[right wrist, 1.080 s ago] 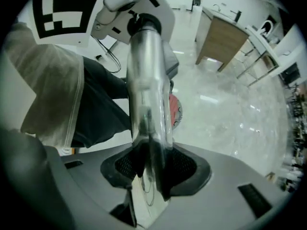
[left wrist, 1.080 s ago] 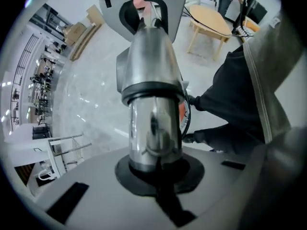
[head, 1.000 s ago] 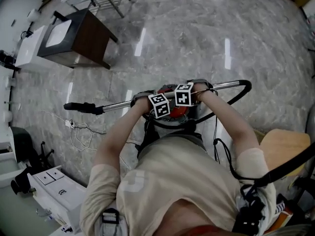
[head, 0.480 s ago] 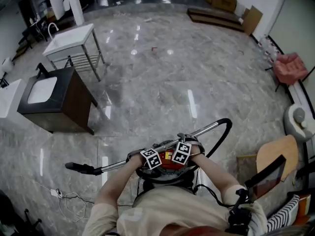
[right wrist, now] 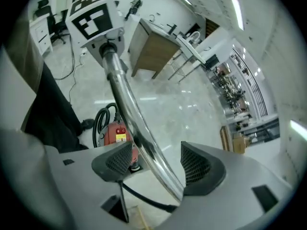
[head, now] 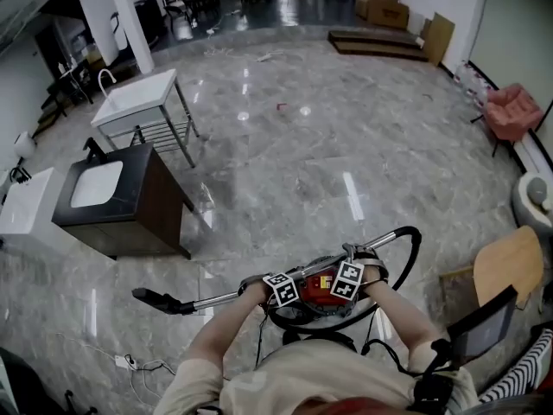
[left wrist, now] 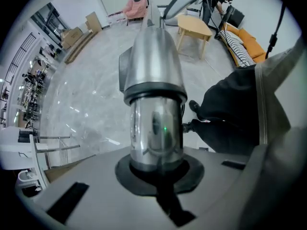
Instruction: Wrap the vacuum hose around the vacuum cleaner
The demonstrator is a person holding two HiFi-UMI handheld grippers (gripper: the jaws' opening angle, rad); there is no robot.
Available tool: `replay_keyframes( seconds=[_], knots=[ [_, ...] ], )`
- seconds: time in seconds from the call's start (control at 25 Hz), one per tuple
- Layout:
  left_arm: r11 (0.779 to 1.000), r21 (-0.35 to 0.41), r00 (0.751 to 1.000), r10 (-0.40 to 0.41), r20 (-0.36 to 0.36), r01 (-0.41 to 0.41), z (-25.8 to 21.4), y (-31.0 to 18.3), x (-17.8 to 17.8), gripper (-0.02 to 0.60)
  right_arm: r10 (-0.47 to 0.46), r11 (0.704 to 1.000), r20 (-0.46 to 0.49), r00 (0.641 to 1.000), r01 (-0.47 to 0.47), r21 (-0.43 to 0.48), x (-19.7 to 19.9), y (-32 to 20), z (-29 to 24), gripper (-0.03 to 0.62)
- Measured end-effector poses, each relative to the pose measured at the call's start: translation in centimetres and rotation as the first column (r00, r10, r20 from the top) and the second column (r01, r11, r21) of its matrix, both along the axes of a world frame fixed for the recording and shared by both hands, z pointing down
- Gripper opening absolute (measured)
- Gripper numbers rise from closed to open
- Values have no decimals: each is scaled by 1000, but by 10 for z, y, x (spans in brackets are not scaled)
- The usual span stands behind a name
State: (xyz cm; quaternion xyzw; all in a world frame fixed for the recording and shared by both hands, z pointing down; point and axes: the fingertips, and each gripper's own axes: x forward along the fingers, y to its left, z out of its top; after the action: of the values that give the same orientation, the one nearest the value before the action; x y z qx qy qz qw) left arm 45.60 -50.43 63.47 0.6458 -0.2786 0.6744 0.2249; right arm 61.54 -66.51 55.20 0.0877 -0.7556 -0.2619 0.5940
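I hold the chrome wand tube (head: 216, 301) level above the red vacuum cleaner (head: 316, 281). Its black nozzle (head: 158, 300) points left, and the black hose (head: 408, 247) loops off its right end. My left gripper (head: 276, 294) is shut on the wand tube (left wrist: 156, 123), which fills the left gripper view. My right gripper (head: 350, 285) has just been opening: its jaws stand apart, and the tube (right wrist: 128, 107) runs between the pads (right wrist: 197, 163) untouched. Below it lie the cleaner (right wrist: 115, 133) and a coil of hose (right wrist: 101, 120). The left gripper's marker cube (right wrist: 92, 14) shows further up the tube.
A dark cabinet with a basin (head: 117, 201) and a white sink on a metal frame (head: 143, 102) stand at the left. A wooden seat (head: 510, 266) is at the right, a pink chair (head: 510, 111) beyond it. A power cable (head: 130, 361) lies on the marble floor.
The head view has lifted and takes in more of the room. The two marker cubes, side by side before, now sit further apart along the wand.
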Motion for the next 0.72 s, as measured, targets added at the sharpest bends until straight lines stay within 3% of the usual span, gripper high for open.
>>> replay_keyframes(
  seconds=[0.12,0.2,0.28,0.36,0.44,0.56,0.64,0.72],
  knots=[
    [999,-5,999,-47,-25,47,1,10,6,14,161,986,143,976,-153,-63,26,-6,-26,291],
    [996,-2,995,-86,-44,86,1,10,9,14,271,957,268,925,-229,-179,38,4,-37,291],
    [992,-3,991,-128,-49,128,0,9,6,14,384,899,350,854,-260,-353,41,26,-36,291],
    [986,-9,985,-169,-42,169,0,14,3,14,480,812,376,792,-239,-533,38,55,-26,291],
    [979,-22,979,-203,-34,202,2,23,3,14,549,706,373,748,-177,-686,34,83,-18,290],
    [970,-48,971,-241,-14,240,0,44,5,14,630,543,375,680,-41,-839,29,118,-27,278],
    [964,-54,965,-261,3,260,0,57,6,14,673,449,378,636,55,-892,31,136,-37,186],
    [959,-51,961,-277,23,278,1,66,4,14,704,383,385,596,138,-914,38,144,-45,88]
  ],
)
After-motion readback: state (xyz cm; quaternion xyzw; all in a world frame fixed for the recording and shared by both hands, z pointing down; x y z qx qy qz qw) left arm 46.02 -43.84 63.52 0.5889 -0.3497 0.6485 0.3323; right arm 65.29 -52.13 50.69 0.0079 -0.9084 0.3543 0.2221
